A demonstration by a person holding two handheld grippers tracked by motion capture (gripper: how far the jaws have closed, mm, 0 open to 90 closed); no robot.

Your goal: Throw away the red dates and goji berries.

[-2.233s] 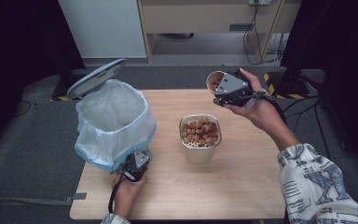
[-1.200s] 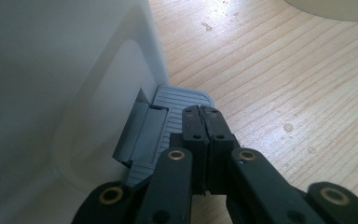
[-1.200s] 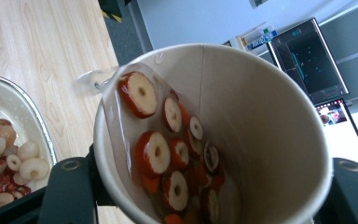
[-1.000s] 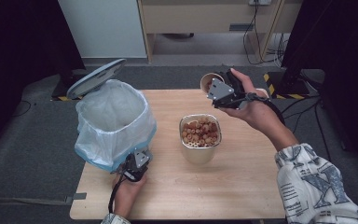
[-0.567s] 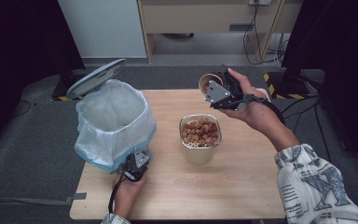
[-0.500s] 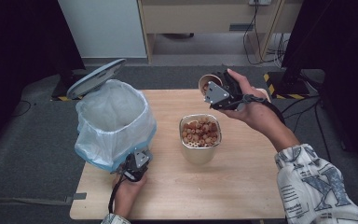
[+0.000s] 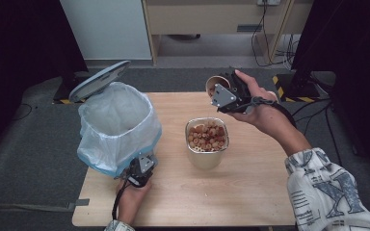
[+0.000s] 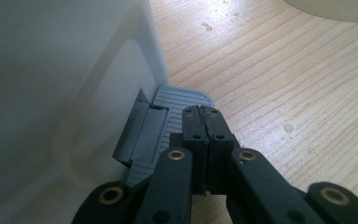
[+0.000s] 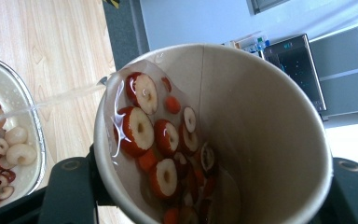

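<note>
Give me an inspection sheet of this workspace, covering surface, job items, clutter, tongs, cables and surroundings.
Surface: wooden table, a few droplets near the pedal.
Job's things: paper cup tilted, holding red sliced fruit and liquid, a thin stream running toward the metal container of fruit slices.
Clutter: nothing seen.
Tongs: right tongs shut on the paper cup; left tongs shut, tips on the grey pedal of the bin, whose lid stands open.
Cables: one trails from the left tongs; several on the floor behind the table.
Surroundings: grey carpet, a cabinet beyond the table.
</note>
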